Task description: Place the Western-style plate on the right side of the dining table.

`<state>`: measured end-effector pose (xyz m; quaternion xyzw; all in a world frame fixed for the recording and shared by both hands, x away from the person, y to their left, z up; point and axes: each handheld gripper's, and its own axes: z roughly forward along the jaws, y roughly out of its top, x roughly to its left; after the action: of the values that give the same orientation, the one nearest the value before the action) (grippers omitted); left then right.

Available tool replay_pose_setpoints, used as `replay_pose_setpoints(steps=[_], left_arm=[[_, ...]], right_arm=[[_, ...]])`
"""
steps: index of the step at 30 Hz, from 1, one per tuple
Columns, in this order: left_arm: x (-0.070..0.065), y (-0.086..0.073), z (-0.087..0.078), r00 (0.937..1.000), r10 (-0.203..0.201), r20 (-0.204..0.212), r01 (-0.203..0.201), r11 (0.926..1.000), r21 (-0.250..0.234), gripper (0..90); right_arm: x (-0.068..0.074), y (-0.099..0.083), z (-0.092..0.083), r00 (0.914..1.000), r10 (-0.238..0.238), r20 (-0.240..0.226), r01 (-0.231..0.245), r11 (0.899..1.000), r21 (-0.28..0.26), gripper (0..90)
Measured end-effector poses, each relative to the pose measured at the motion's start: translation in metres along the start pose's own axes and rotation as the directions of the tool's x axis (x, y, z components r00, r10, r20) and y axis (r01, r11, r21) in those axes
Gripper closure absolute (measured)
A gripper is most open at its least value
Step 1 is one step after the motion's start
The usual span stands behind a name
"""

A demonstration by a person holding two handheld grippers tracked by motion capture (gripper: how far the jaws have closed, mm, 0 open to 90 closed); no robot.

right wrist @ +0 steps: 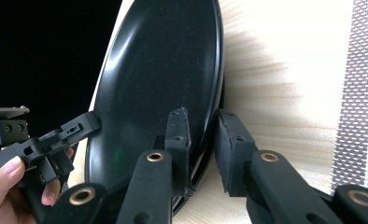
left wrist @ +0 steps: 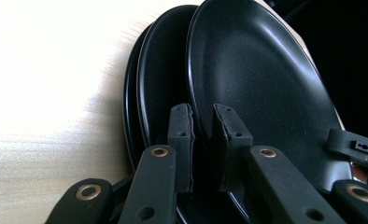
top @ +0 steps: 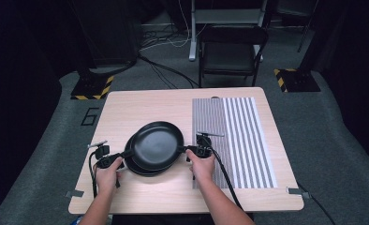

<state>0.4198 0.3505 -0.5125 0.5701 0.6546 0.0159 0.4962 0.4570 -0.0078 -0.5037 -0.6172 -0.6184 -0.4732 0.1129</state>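
Two stacked black plates (top: 151,154) on tabletop (top: 140,105); left tool (top: 124,154) at nine o'clock, right tool (top: 184,149) at three, each clenched on top plate's (top: 158,144) rim. Lift pending.

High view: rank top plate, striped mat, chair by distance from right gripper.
From the right gripper:
1. Top plate, gripped at its right rim.
2. Striped mat, on the table just right of the gripper.
3. Chair, on the floor beyond the table's far edge.
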Motion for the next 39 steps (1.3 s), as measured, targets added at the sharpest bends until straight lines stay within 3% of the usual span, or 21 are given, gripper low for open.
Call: replay_pose_setpoints(steps=[5,12,17,19,27,29,30,34,39], left_arm=[[-0.007,-0.005,0.001,0.9992,0.015,-0.036,-0.015,0.9999,0.002,75.5],[-0.008,-0.011,0.006,0.9993,-0.031,-0.021,0.031,0.9995,-0.006,74.9],[-0.012,-0.015,0.007,0.9981,-0.056,-0.026,0.055,0.998,-0.031,75.1],[-0.013,-0.017,0.007,0.997,-0.07,-0.032,0.069,0.9965,-0.049,75.5],[-0.015,-0.019,0.007,0.9975,-0.056,-0.043,0.053,0.9968,-0.06,75.0],[-0.016,-0.019,0.007,0.9975,-0.052,-0.048,0.049,0.9971,-0.058,75.1],[-0.016,-0.02,0.007,0.9974,-0.051,-0.05,0.048,0.997,-0.061,75.1],[-0.017,-0.02,0.008,0.9973,-0.051,-0.053,0.048,0.9968,-0.065,75.2],[-0.02,-0.022,0.008,0.9967,-0.057,-0.059,0.053,0.9963,-0.068,74.9]], right_arm=[[-0.001,0.0,0.0,1.0,-0.009,-0.004,0.009,1.0,-0.008,76.2],[0.002,-0.002,0.0,0.9997,-0.02,0.016,0.02,1.0,-0.021,76.1],[0.001,-0.004,0.002,0.9998,-0.018,0.012,0.018,1.0,-0.022,76.4],[0.003,-0.006,0.005,0.999,-0.033,0.03,0.034,0.999,-0.029,76.5],[0.002,-0.008,0.003,0.9997,0.0,0.025,0.0,0.999,-0.033,74.6],[0.004,-0.012,-0.002,0.9992,-0.017,0.035,0.018,0.999,-0.043,69.5],[0.007,-0.019,-0.006,0.9975,-0.048,0.052,0.05,0.998,-0.046,67.7],[0.008,-0.026,-0.006,0.999,-0.039,0.024,0.039,0.999,-0.035,70.1],[0.009,-0.027,-0.003,0.9987,-0.032,0.041,0.034,0.999,-0.041,71.8]])
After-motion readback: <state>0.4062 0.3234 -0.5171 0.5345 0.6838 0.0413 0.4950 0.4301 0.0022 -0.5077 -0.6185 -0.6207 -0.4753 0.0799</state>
